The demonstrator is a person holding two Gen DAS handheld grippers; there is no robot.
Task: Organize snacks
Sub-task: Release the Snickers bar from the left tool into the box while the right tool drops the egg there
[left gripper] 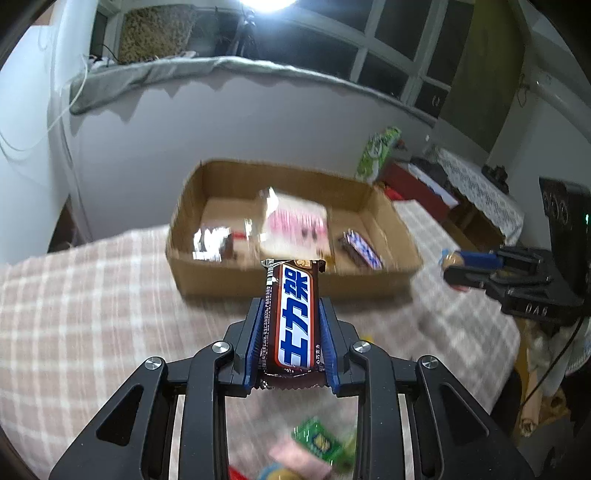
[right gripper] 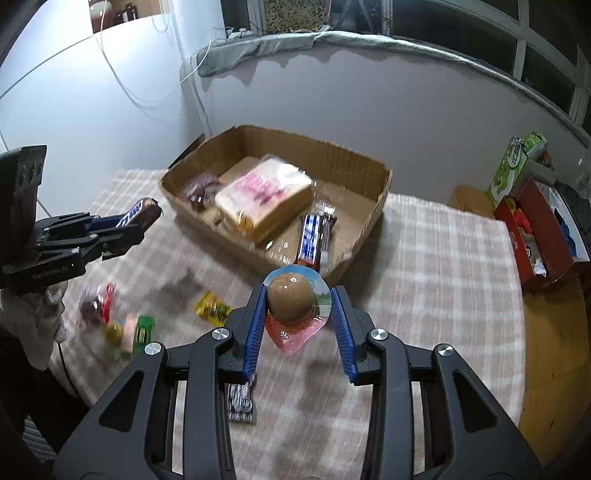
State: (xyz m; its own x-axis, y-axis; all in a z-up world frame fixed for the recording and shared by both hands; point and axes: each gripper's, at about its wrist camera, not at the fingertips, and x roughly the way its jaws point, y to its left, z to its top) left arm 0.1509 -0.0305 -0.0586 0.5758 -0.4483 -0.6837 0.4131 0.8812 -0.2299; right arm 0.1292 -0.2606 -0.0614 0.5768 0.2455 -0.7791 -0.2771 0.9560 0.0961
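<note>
A bright lamp [left gripper: 266, 4] glares overexposed high above the left gripper [left gripper: 291, 325], lighting a dim room with dark windows. Motion blur smears the tablecloth [right gripper: 436, 266] and cardboard box [left gripper: 295, 280] ahead of both grippers, while the grippers stay sharp. Fisheye bending and black vignetting mark the edges.

Brown bar [left gripper: 293, 317] w/ blue-white label; tan-white plaid cloth [left gripper: 92, 295]; brown box [right gripper: 369, 166]; blue pads [right gripper: 258, 325]; brown bun [right gripper: 291, 297]; pink-white pack [right gripper: 264, 199].
</note>
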